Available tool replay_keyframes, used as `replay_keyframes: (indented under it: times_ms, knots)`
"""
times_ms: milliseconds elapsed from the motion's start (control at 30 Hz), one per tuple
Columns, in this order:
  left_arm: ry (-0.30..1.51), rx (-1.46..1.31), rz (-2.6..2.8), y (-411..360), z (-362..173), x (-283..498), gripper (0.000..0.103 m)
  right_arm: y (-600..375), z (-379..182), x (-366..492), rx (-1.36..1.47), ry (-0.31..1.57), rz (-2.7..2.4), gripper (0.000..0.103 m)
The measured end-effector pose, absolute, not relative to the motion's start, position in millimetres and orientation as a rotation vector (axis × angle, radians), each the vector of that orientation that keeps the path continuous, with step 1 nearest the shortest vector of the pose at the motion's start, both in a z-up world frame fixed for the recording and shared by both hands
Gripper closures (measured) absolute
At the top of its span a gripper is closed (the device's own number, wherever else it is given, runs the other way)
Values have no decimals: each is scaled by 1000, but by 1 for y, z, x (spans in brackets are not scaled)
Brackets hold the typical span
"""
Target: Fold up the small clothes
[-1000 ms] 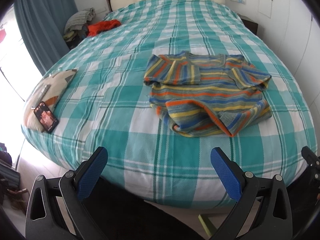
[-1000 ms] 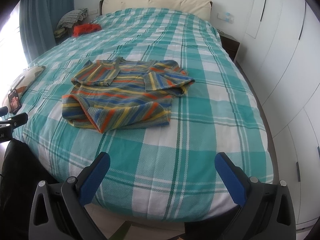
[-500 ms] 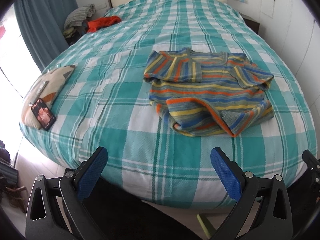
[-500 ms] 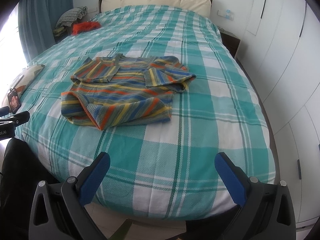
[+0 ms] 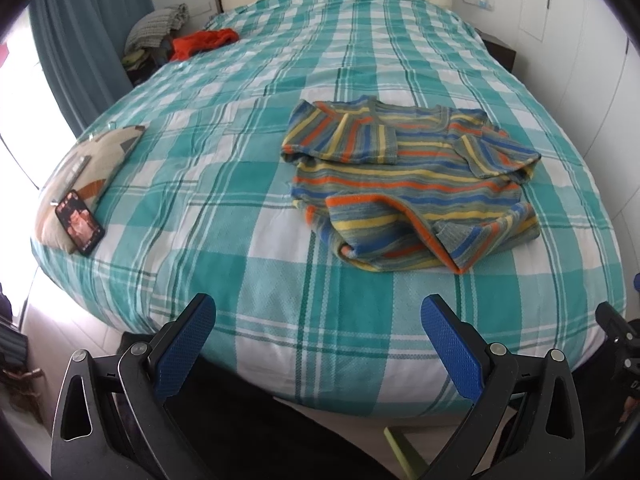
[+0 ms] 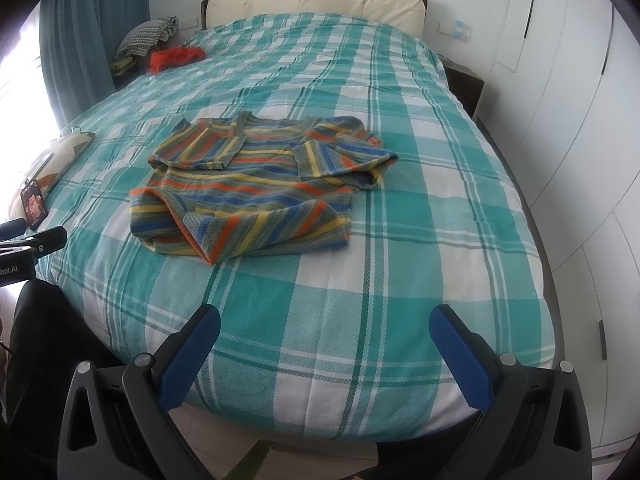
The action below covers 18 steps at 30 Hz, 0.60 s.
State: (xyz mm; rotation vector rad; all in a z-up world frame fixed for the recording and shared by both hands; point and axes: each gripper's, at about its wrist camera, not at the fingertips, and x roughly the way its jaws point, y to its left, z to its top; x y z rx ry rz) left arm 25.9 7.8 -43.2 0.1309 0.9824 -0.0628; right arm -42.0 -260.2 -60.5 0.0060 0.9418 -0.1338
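A small striped sweater (image 5: 408, 184) in orange, blue, yellow and grey lies on the bed, sleeves folded in and its bottom hem turned up over the body. It also shows in the right wrist view (image 6: 256, 188). My left gripper (image 5: 318, 344) is open and empty over the bed's near edge, well short of the sweater. My right gripper (image 6: 324, 354) is open and empty, also at the near edge, below and right of the sweater.
The bed has a teal and white plaid cover (image 5: 248, 168). A cushion (image 5: 88, 168) with a phone (image 5: 80, 222) on it lies at the left edge. Red clothing (image 5: 204, 40) and a grey pile (image 5: 156, 28) sit at the far left. White wardrobes (image 6: 580, 120) stand on the right.
Both grippers have drifted slightly nearer the bed, so the sweater sits a little lower and larger in view. Both stay open. The sweater has not moved.
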Motion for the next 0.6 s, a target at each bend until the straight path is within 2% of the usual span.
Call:
replay_keyframes:
  times_ms: [600]
  knots:
    - [999, 109, -52, 17, -40, 28, 0, -259, -63, -41, -19, 953, -141, 0]
